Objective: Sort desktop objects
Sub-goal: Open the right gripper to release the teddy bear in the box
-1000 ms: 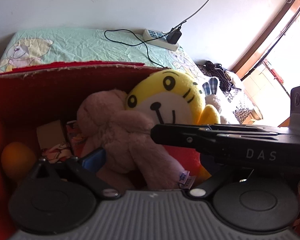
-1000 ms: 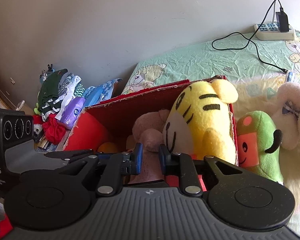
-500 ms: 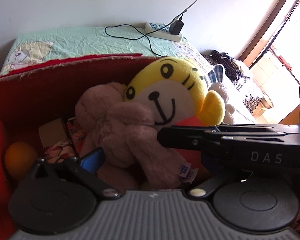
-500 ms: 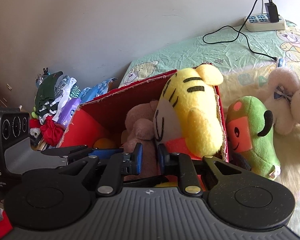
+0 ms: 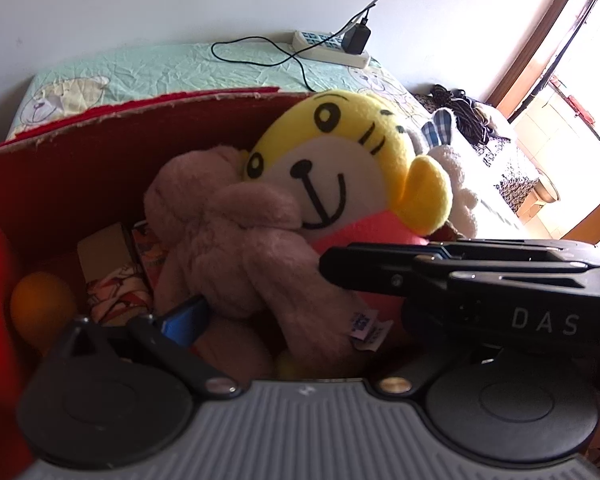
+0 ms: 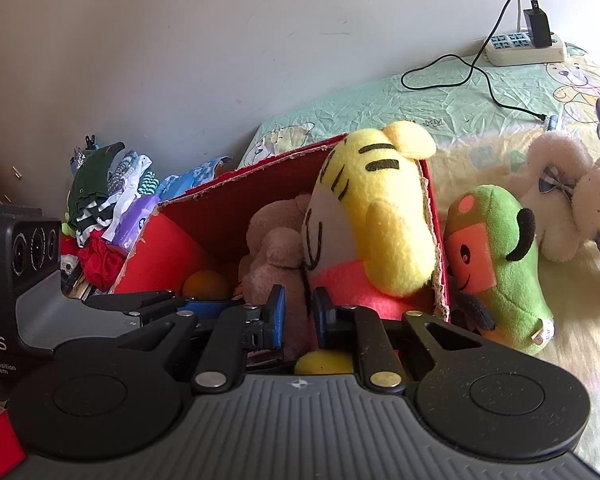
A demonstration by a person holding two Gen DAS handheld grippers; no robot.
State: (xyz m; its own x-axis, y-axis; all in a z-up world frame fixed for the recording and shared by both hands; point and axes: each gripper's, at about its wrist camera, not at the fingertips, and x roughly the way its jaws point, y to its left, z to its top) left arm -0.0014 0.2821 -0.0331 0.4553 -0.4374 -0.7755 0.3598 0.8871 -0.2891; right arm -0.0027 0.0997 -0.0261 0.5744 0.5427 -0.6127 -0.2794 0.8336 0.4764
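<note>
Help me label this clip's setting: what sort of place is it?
Probably a bedroom: a bed with a cartoon bear sheet, plush toys in a red box, and a pile of clothes.

A yellow black-striped tiger plush and dusty-pink plush are lying in a red box.

A bed with a pale green cartoon-bear sheet carries everything. The red box sits at 9 o'clock, a green plush beside it, a white plush at 3 o'clock, and a power strip at 1 o'clock.
</note>
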